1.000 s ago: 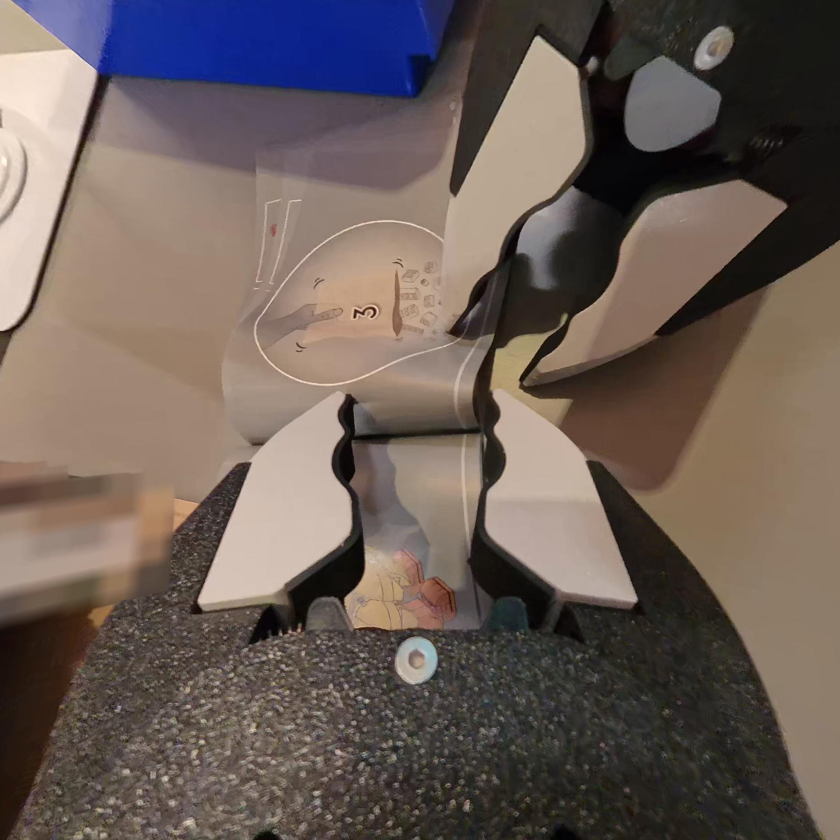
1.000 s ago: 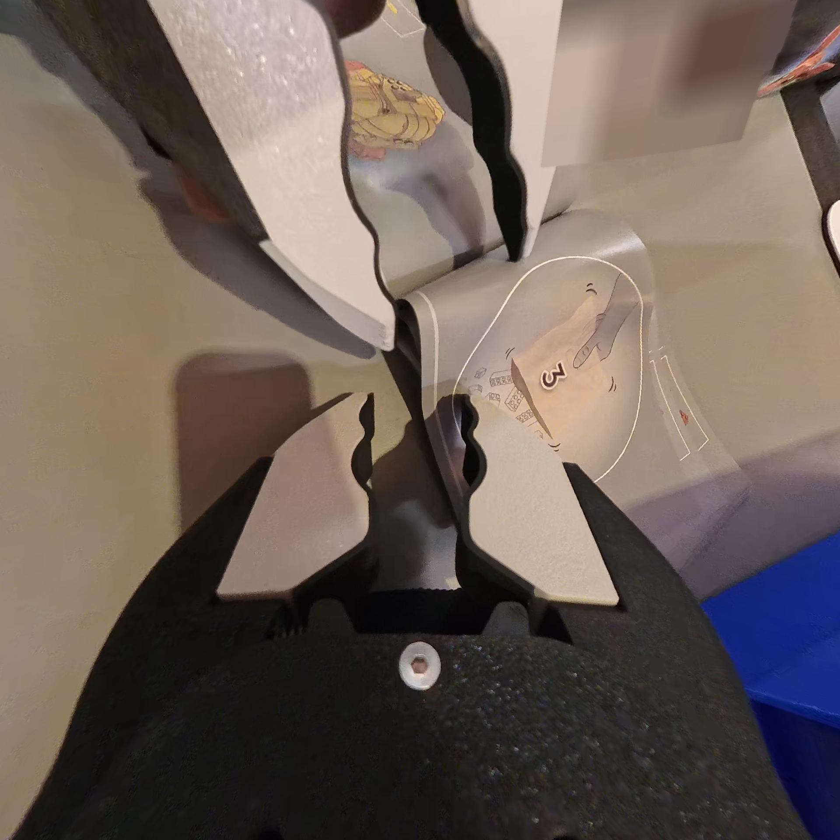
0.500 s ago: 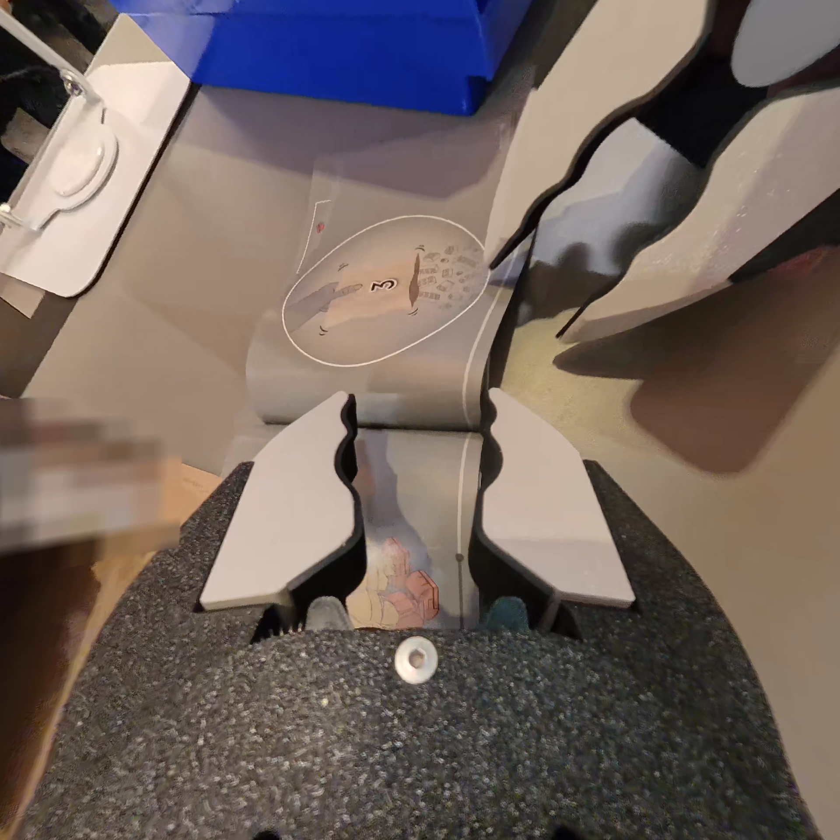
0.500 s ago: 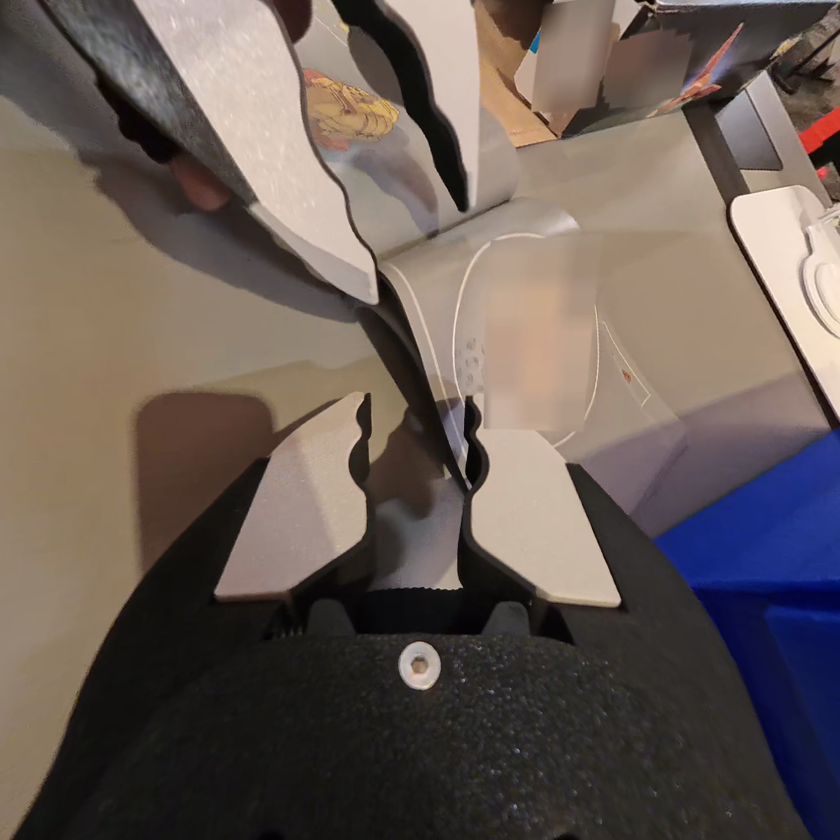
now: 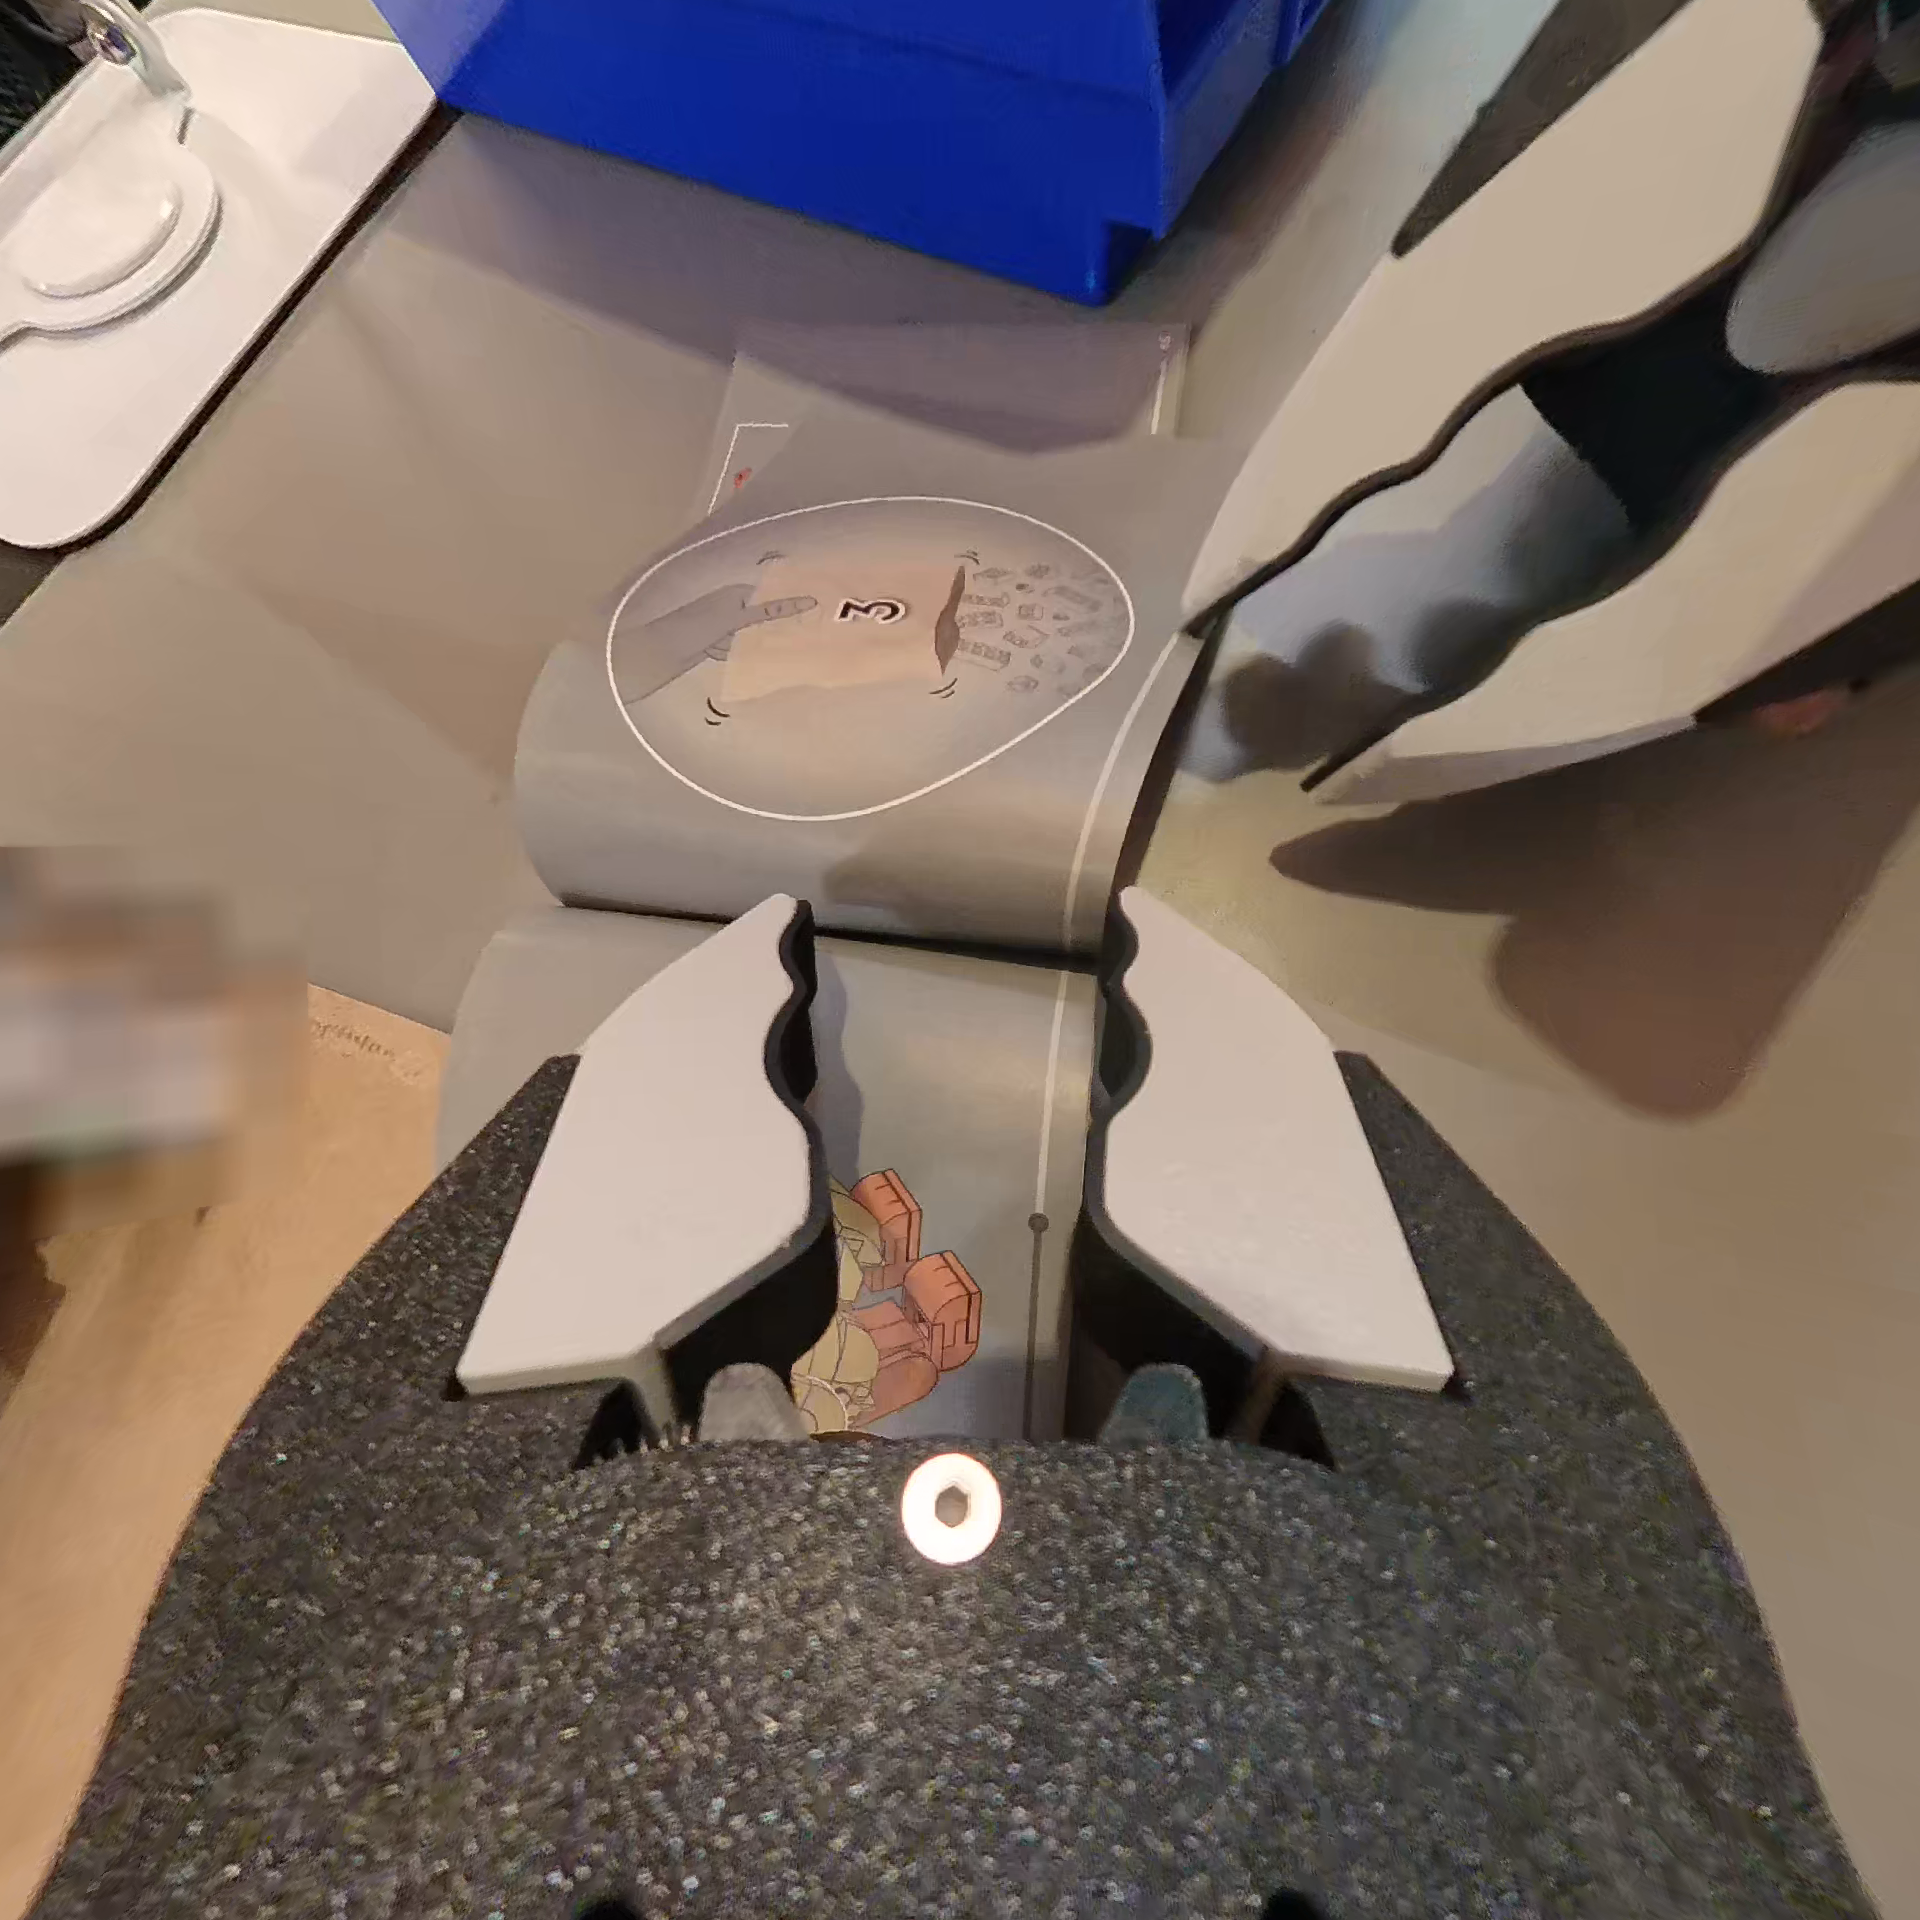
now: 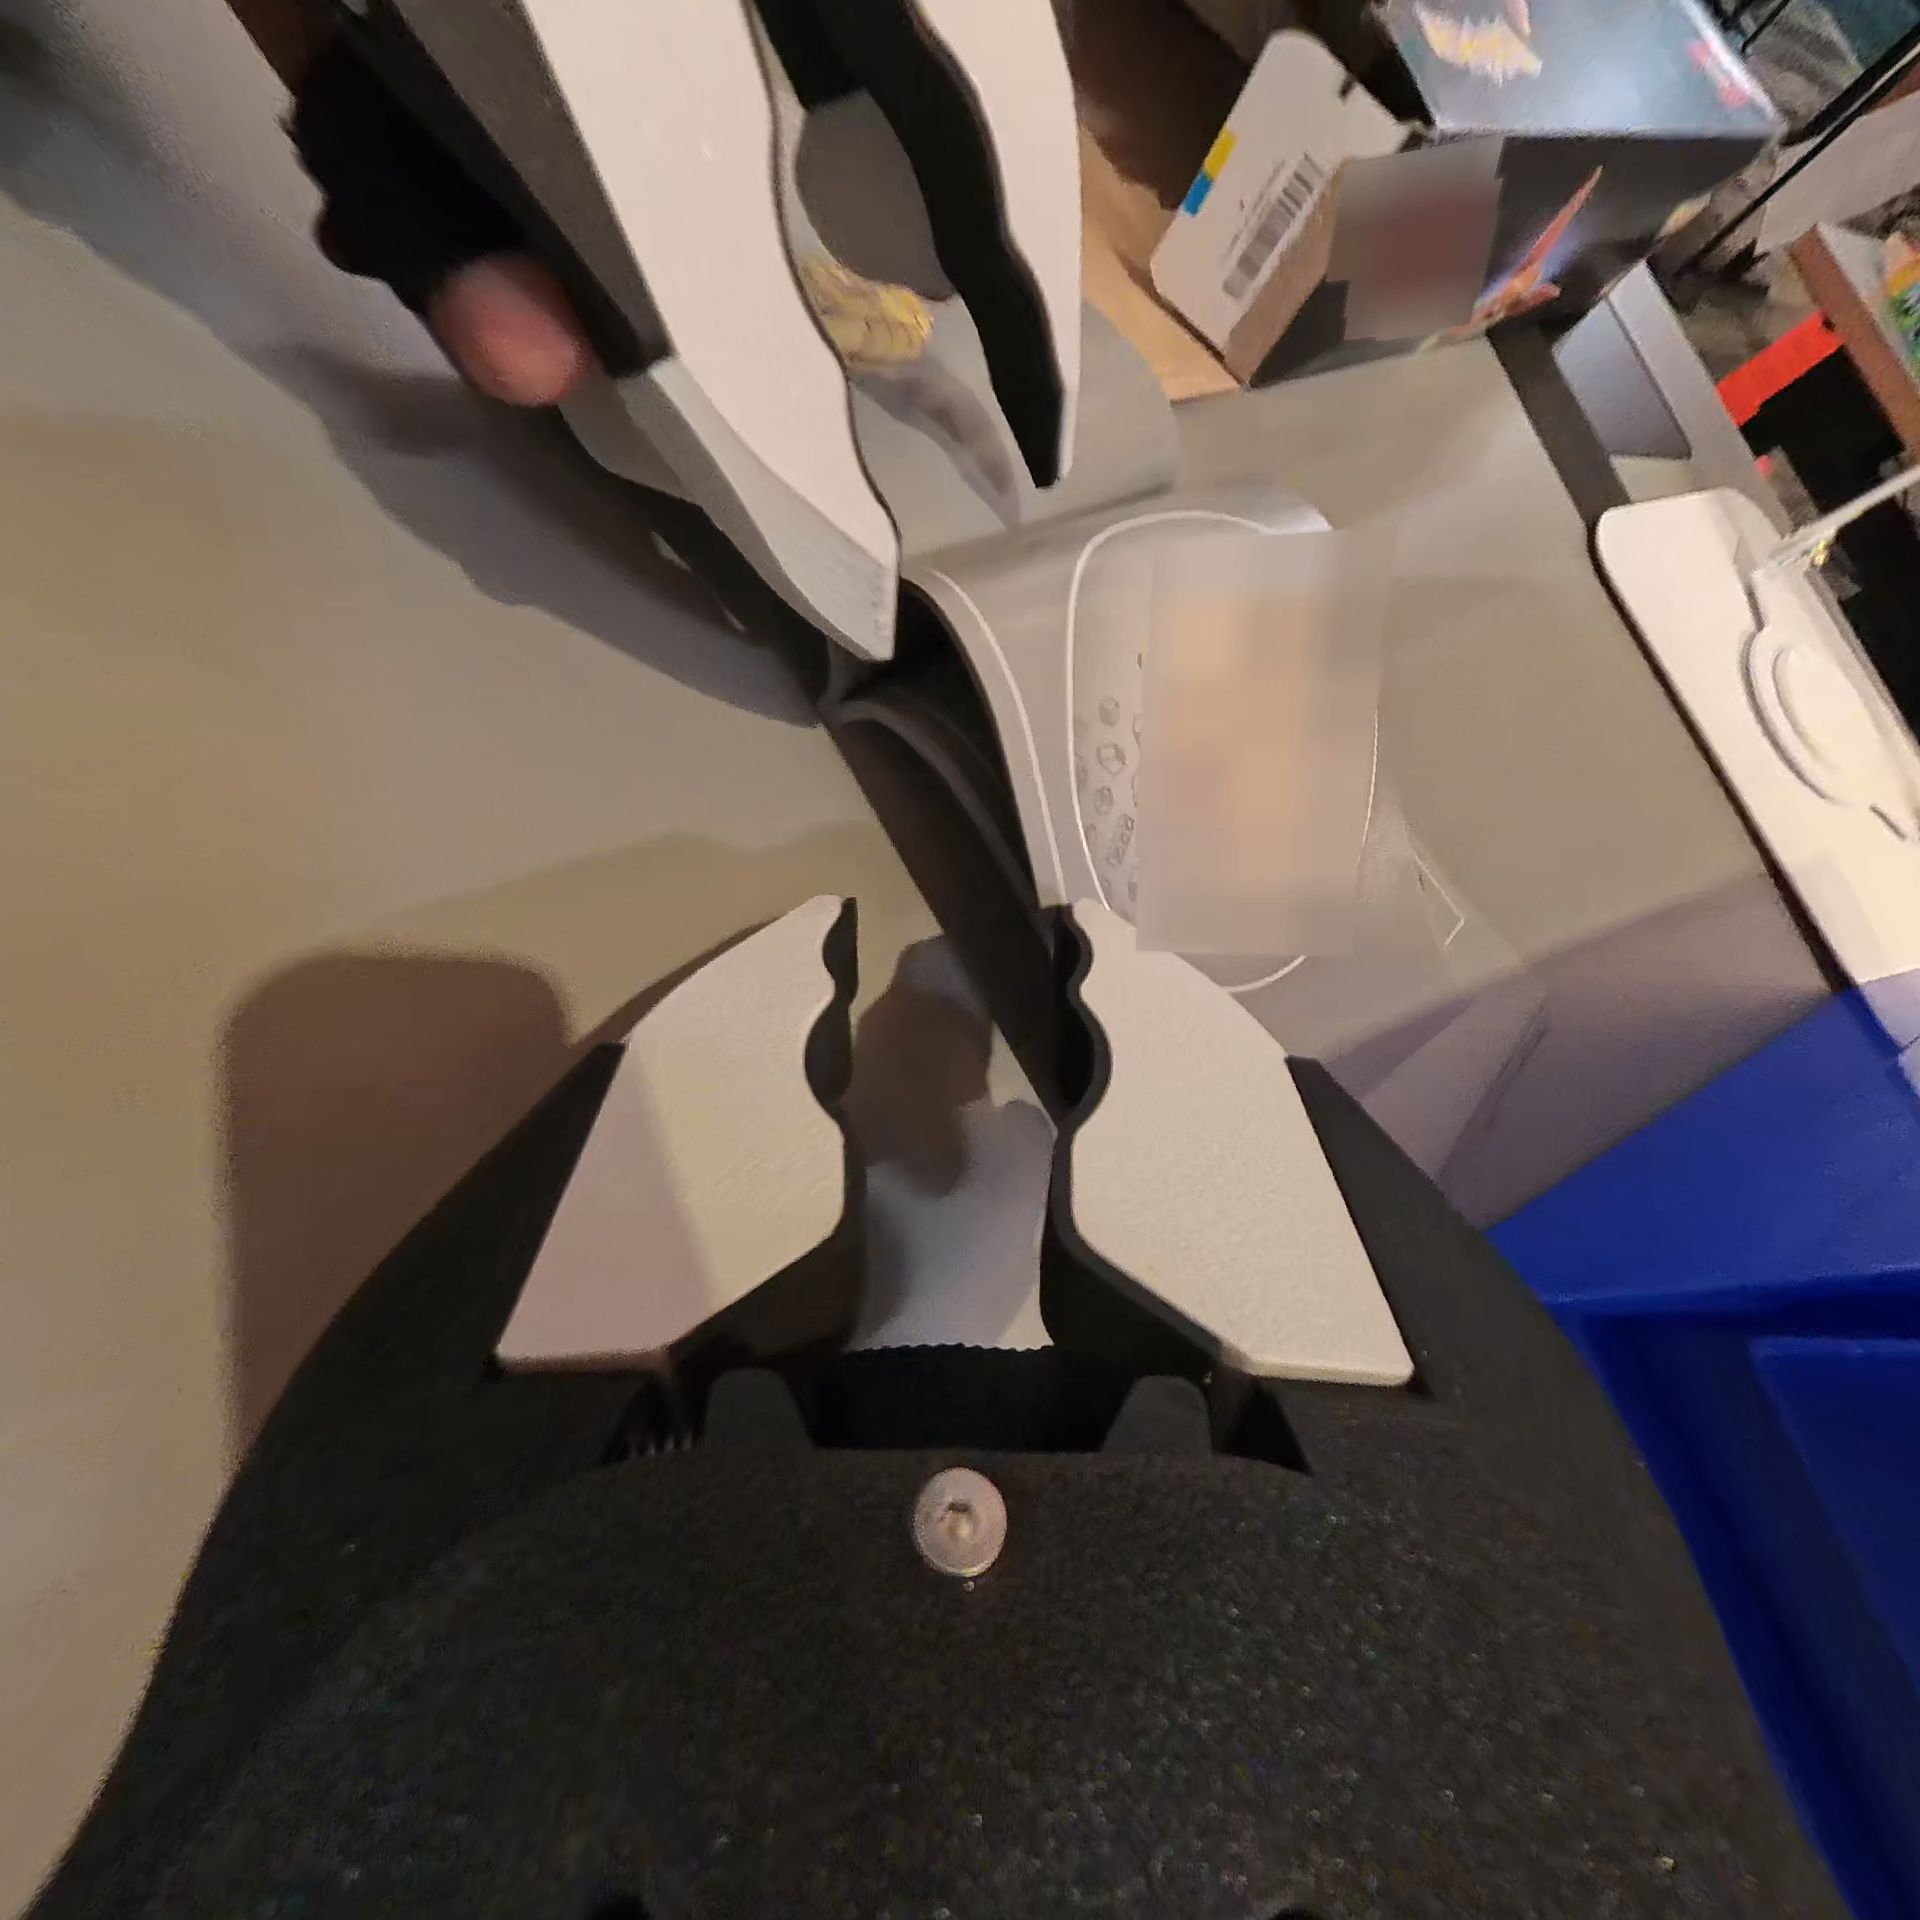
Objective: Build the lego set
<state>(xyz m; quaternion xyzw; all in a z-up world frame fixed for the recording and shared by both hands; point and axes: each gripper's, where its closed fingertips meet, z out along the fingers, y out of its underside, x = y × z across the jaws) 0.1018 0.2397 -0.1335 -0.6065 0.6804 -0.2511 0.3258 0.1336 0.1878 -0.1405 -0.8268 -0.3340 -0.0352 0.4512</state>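
Note:
A grey instruction booklet (image 5: 873, 686) lies open on the table, its far page curved upward with an oval picture on it. My left gripper (image 5: 956, 925) is open and hangs low over the near page, fingers astride a printed model picture. My right gripper (image 5: 1257, 707) is open at the booklet's right edge. In the right wrist view, the booklet (image 6: 1029, 644) shows its stacked page edges running in between my right gripper's (image 6: 956, 925) fingers, close to the right finger. The left gripper (image 6: 961, 551) faces it from above the booklet. No bricks are in view.
A blue bin (image 5: 831, 125) stands just beyond the booklet, also in the right wrist view (image 6: 1714, 1247). A white tray (image 5: 125, 260) lies at the far left. Cardboard boxes (image 6: 1278, 197) stand behind the left gripper. A person's fingertip (image 6: 509, 332) rests on that gripper.
The right gripper has drawn away to the right from the page edge it was touching. The curved page now lies lower and flatter. Both grippers stay open.

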